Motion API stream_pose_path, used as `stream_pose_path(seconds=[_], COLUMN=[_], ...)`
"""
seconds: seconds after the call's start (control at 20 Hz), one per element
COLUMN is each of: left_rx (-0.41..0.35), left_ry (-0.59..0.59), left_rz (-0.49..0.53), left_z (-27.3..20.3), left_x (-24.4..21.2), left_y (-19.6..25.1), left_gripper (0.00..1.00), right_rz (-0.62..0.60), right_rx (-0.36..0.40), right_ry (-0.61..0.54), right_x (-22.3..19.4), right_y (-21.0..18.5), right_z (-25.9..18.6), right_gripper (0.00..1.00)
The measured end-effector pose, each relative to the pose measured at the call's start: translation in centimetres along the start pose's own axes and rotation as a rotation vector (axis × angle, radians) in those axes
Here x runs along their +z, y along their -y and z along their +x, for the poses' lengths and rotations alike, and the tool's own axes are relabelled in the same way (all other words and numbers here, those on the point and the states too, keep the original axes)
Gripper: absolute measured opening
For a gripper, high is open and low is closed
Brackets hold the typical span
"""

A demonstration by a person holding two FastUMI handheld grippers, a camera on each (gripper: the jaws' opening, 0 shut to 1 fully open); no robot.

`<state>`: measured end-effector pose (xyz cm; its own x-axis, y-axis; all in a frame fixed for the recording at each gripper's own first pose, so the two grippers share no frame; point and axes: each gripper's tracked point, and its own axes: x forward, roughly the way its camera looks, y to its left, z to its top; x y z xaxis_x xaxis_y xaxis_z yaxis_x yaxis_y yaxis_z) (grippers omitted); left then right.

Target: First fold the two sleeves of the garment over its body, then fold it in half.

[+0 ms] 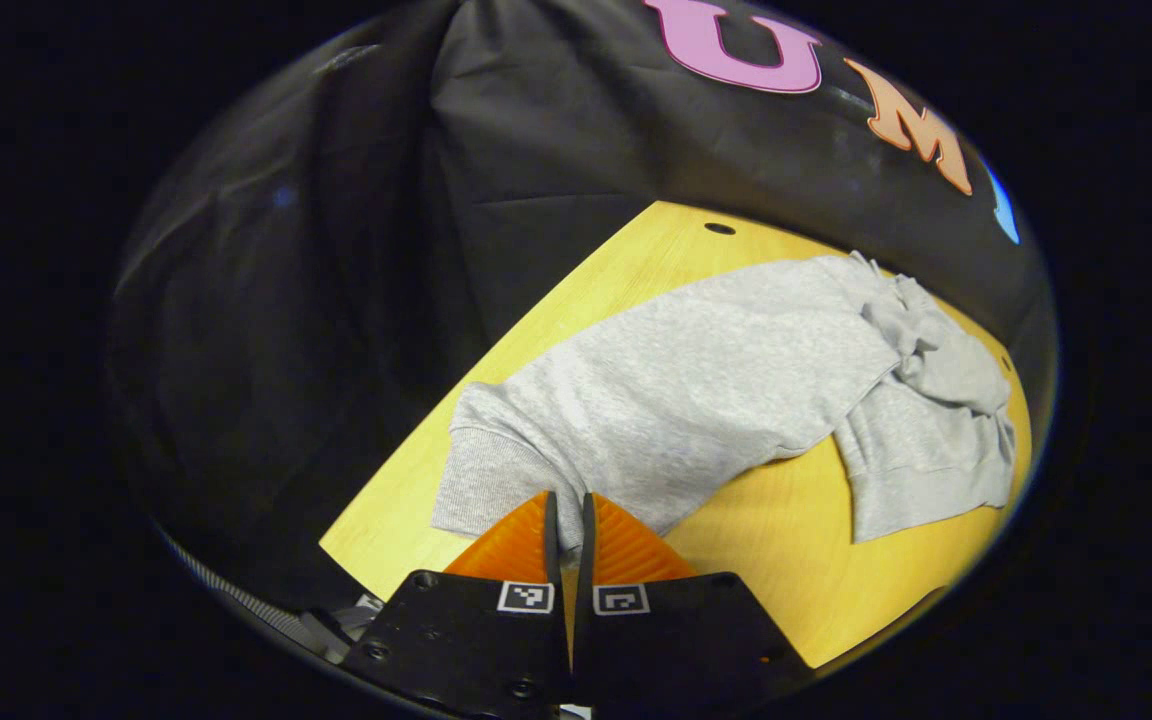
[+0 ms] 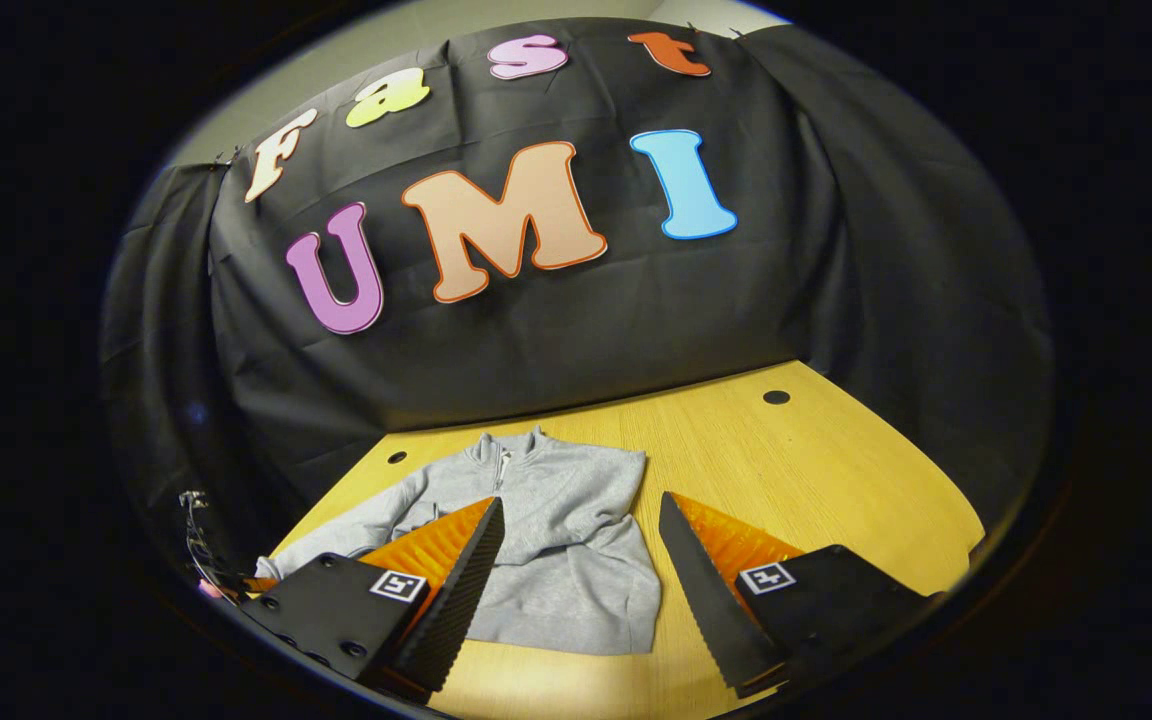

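The left gripper (image 1: 568, 520) seems closed on the sleeve (image 1: 496, 470) cuff; the right gripper (image 2: 576, 580) is open; a thin pinch may slip mid-fold.

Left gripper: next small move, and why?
Probably lift the left gripper a little and carry the pinched sleeve across onto the sweatshirt body. Its fingers look shut on the sleeve's cuff end, which lies stretched out on the table. The right gripper hangs open above the sweatshirt, holding nothing.
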<state>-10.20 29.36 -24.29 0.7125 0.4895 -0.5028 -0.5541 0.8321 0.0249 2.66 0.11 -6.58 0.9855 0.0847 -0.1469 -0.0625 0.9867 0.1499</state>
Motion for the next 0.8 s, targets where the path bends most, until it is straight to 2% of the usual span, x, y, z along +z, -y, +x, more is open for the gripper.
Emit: stream_pose_path(seconds=[0.05, 0.1, 0.25, 0.3, 0.4, 0.45, 0.5, 0.8], left_rx=[-0.011, -0.028, -0.075, -0.092, -0.135, -0.163, -0.192, -0.405], left_ry=[0.010, 0.018, 0.060, 0.082, 0.120, 0.141, 0.166, 0.267], left_rz=[-0.018, -0.039, -0.068, -0.065, -0.056, -0.050, -0.038, 0.053], left_z=[-0.2, -0.5, -1.8, -2.3, -3.3, -3.7, -4.3, -7.7], left_x=[0.4, 0.9, 3.1, 4.2, 6.6, 8.1, 9.5, 16.6], left_y=[0.6, 1.4, 3.7, 4.4, 6.5, 7.9, 9.3, 20.9], left_gripper=[0.00, 0.00, 0.00, 0.00, 0.00, 0.02, 0.00, 0.00], right_rz=[-0.004, -0.006, -0.008, -0.004, 0.013, 0.023, 0.030, 0.017], right_rx=[0.001, 0.000, -0.007, -0.011, -0.015, -0.019, -0.023, -0.046], right_ry=[-0.004, -0.005, -0.008, -0.007, -0.005, -0.004, -0.003, -0.036], right_x=[-0.2, -0.2, -0.5, -0.5, -0.5, -0.5, -0.6, -1.7], right_y=[-0.1, -0.1, 0.1, 0.1, 0.1, 0.2, 0.4, 1.3], right_z=[-0.3, -0.6, -1.5, -1.7, -2.0, -2.2, -2.2, -2.3], right_gripper=[0.98, 0.93, 0.93, 0.98, 0.98, 0.98, 0.98, 0.97])
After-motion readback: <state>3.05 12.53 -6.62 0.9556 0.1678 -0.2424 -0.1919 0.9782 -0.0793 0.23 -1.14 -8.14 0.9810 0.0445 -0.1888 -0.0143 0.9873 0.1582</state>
